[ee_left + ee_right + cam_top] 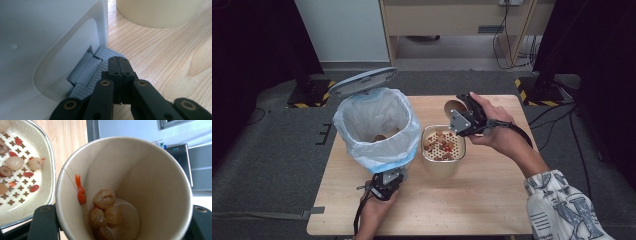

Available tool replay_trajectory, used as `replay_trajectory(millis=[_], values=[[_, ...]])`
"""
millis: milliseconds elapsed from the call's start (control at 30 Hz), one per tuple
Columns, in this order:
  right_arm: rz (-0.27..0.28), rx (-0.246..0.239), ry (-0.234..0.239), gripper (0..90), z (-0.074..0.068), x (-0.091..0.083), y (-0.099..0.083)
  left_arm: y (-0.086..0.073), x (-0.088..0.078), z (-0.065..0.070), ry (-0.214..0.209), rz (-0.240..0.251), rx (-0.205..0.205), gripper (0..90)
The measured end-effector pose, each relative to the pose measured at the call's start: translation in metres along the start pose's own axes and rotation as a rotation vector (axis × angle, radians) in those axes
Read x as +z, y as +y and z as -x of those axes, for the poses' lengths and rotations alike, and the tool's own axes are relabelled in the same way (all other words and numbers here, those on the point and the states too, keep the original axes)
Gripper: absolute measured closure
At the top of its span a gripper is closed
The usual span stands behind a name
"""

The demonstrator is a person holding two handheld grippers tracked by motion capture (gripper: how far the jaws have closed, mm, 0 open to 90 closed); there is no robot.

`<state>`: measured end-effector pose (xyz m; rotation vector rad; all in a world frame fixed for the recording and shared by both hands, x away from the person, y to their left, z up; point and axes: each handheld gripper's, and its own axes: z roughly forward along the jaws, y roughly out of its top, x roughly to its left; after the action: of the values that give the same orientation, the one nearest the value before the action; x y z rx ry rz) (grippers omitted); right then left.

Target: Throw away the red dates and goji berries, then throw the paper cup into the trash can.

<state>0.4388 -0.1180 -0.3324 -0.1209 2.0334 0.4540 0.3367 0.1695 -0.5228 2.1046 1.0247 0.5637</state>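
A white pedal bin (377,127) lined with a pale blue bag stands on the left of the table, its grey lid (362,81) raised. My left gripper (388,181) sits at the bin's foot; in the left gripper view its jaws (118,62) are shut with the tips resting on the grey ribbed pedal (100,67). My right gripper (464,117) is shut on a brown paper cup (454,106), tilted beside the cream strainer container (459,152). The cup (155,182) holds several pale fruit pieces (105,198) and red bits. More pieces lie on the strainer (48,170).
The cream container (157,12) stands just right of the bin wall (50,37). Some brown waste lies inside the bin bag. Bare wooden table (482,200) extends toward the front edge. Dark stands and cables flank the table on the floor.
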Motion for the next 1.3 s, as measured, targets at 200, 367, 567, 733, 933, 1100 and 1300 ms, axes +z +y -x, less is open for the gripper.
replay_trajectory(millis=[200, 367, 567, 733, 933, 1100, 1300], values=[[0.007, 0.062, 0.012, 31.1, 0.000, -0.003, -0.013, 0.000, 0.000, 0.000, 0.000, 0.000, 0.000, 89.0], [0.012, 0.118, 0.009, 31.1, 0.000, -0.006, -0.022, 0.000, 0.000, -0.001, 0.003, -0.005, 0.007, 89.0], [0.013, 0.182, 0.015, 31.1, 0.001, -0.010, -0.033, 0.000, 0.000, 0.000, 0.004, -0.005, -0.003, 89.0], [0.014, 0.209, 0.020, 31.1, 0.001, -0.013, -0.041, 0.000, 0.000, 0.000, 0.004, -0.005, -0.002, 89.0], [0.013, 0.237, 0.024, 31.0, -0.001, -0.015, -0.049, 0.000, 0.000, 0.000, 0.002, -0.008, 0.002, 89.0], [0.012, 0.266, 0.035, 31.0, -0.005, -0.018, -0.059, 0.000, 0.000, 0.000, 0.000, -0.008, 0.000, 89.0], [0.011, 0.343, 0.061, 30.9, -0.010, -0.021, -0.075, 0.000, 0.000, 0.000, 0.002, -0.008, 0.001, 89.0]])
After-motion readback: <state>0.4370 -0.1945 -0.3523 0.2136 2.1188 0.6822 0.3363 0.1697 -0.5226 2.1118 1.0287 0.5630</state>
